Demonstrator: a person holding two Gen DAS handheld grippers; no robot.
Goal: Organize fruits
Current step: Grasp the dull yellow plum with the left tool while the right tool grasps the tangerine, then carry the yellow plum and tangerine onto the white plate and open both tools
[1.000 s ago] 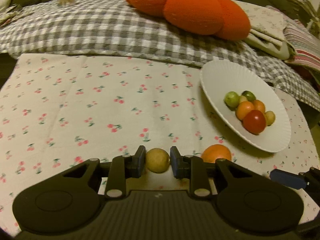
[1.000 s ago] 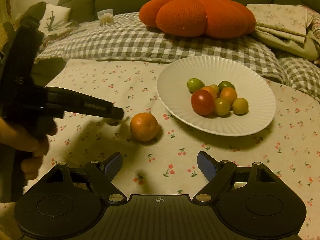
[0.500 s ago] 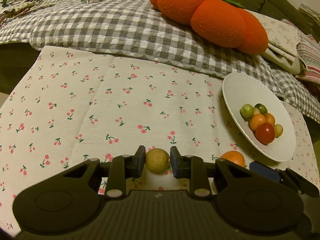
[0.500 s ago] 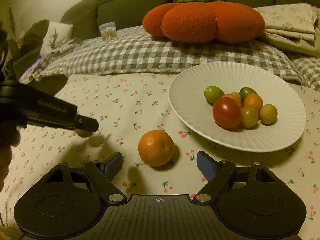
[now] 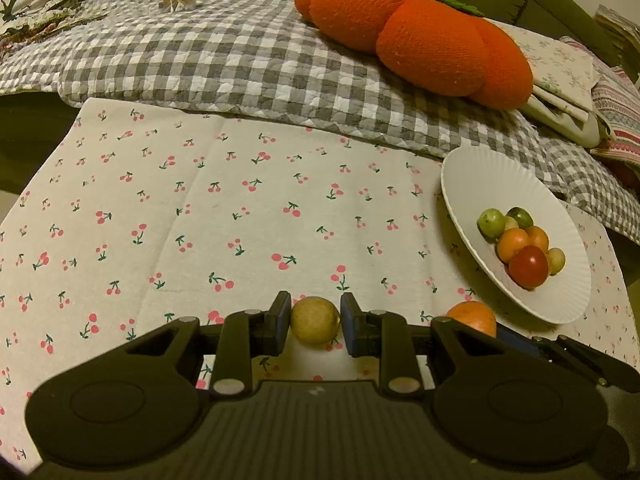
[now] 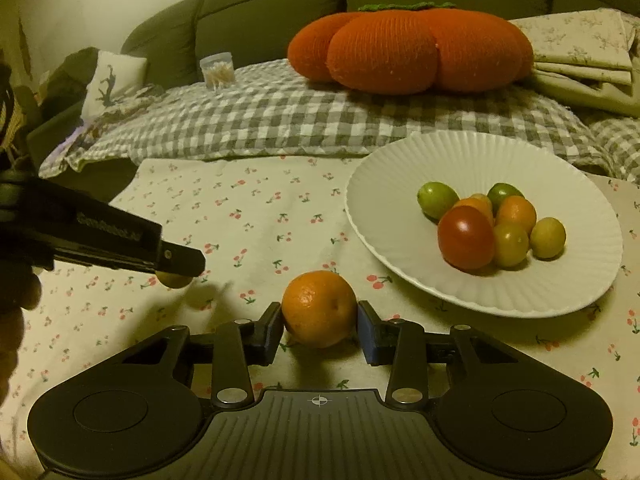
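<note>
My left gripper (image 5: 315,320) is shut on a small yellow fruit (image 5: 315,321) and holds it above the cherry-print cloth; it also shows in the right wrist view (image 6: 176,266), with the fruit (image 6: 174,280) peeking below its tip. My right gripper (image 6: 320,322) has closed onto an orange (image 6: 319,308) that sits on the cloth; its pads touch both sides. The orange also shows in the left wrist view (image 5: 472,317). A white ridged plate (image 6: 400,168) to the right holds several small fruits, including a red tomato (image 6: 466,238).
The cherry-print tablecloth (image 5: 200,220) covers the table. Behind it lie a grey checked quilt (image 5: 220,56), an orange pumpkin cushion (image 6: 408,46), folded cloths (image 6: 580,52) and a small jar of toothpicks (image 6: 218,70). A green sofa back runs along the rear.
My right gripper moved forward around the orange and closed from wide open onto it. My left gripper lifted the yellow fruit higher and drew back from the plate.
</note>
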